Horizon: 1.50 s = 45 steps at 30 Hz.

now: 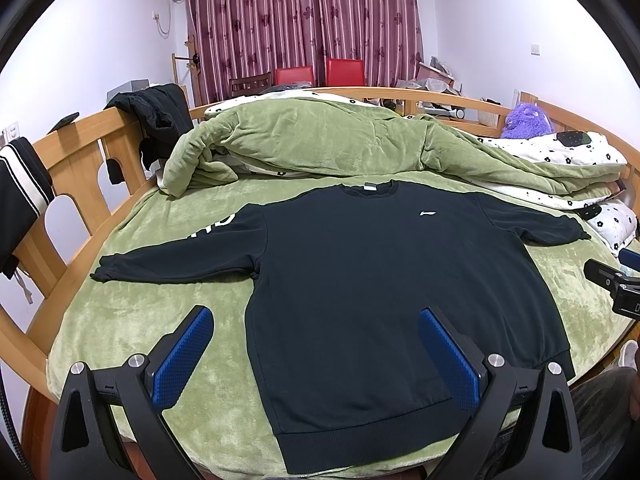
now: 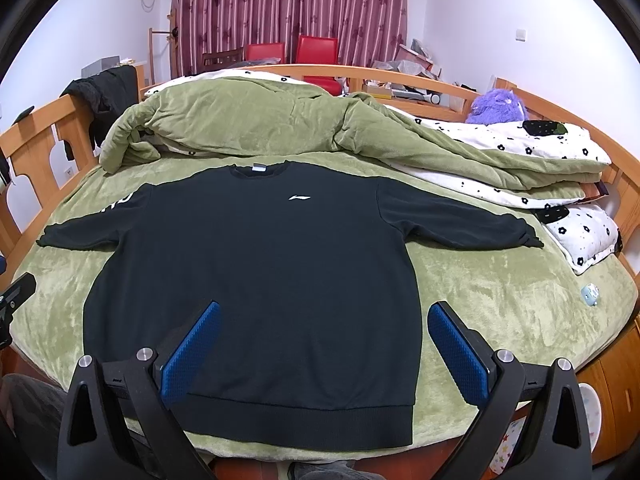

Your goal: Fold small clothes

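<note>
**Two open grippers above one flat sweatshirt**

One black sweatshirt [image 1: 360, 280] lies flat on the green blanket [image 1: 140, 308] of the bed, front side up, with its white chest logo [image 2: 299, 198] showing. The hem reaches the near edge of the bed, and the collar points to the far side. Both sleeves are spread out, one toward the left edge of the bed and one toward the right edge.

The left gripper [image 1: 316, 356] hangs over the near left part of the sweatshirt, its blue pads wide apart and holding nothing. The right gripper [image 2: 326, 354] hangs over the near right part, also spread wide and empty. It is hard to tell whether the pads touch the cloth.

Behind the collar a green quilt [image 2: 248, 120] is bunched across the bed, and a purple plush toy [image 2: 496, 106] sits at the far right corner. A small pale blue object [image 2: 590, 294], perhaps a toy, lies near the right edge.
</note>
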{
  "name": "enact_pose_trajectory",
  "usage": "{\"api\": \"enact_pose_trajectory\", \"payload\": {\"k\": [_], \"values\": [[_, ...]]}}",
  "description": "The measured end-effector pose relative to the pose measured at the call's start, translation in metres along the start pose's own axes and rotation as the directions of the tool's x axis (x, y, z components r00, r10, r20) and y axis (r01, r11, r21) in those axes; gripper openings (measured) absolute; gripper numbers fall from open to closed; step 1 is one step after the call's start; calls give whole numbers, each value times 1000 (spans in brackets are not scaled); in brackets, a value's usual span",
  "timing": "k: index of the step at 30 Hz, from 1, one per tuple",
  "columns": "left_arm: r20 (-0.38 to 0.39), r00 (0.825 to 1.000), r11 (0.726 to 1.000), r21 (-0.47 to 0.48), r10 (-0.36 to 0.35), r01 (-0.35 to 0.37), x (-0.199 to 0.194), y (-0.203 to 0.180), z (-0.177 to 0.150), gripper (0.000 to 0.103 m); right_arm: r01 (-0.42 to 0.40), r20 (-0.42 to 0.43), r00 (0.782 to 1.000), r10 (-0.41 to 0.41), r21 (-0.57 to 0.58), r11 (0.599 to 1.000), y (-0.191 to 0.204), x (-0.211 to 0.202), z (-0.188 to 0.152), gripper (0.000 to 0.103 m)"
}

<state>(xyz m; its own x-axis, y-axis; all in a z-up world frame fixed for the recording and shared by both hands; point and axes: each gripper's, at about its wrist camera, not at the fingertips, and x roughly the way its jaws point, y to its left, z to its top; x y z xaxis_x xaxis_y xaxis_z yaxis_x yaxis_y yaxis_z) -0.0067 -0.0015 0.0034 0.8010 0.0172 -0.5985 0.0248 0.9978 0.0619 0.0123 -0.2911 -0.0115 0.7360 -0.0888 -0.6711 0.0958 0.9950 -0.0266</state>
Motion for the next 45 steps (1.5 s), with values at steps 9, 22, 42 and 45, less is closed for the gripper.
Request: {"api": "enact_pose_trajectory", "payload": {"k": [9,22,42,45], "values": [[-3,1000,1000,1,1,-1,0,0,0,103,-6,2,1000,6,9,1000,0,-1,0,101],[3,1000,1000,-8,1,-1,-2,4,3,103,-16,8,1000,15,26,1000,-13,-4,4,101],[16,997,995,-79,69,-68,5,57,38,102,-219,106,973,206,134,966,-36,-32,32,102],[-17,996,993,-83,88,-89,24,72,42,102,-195,104,977,184,105,975,-25,-24,47,102]]}}
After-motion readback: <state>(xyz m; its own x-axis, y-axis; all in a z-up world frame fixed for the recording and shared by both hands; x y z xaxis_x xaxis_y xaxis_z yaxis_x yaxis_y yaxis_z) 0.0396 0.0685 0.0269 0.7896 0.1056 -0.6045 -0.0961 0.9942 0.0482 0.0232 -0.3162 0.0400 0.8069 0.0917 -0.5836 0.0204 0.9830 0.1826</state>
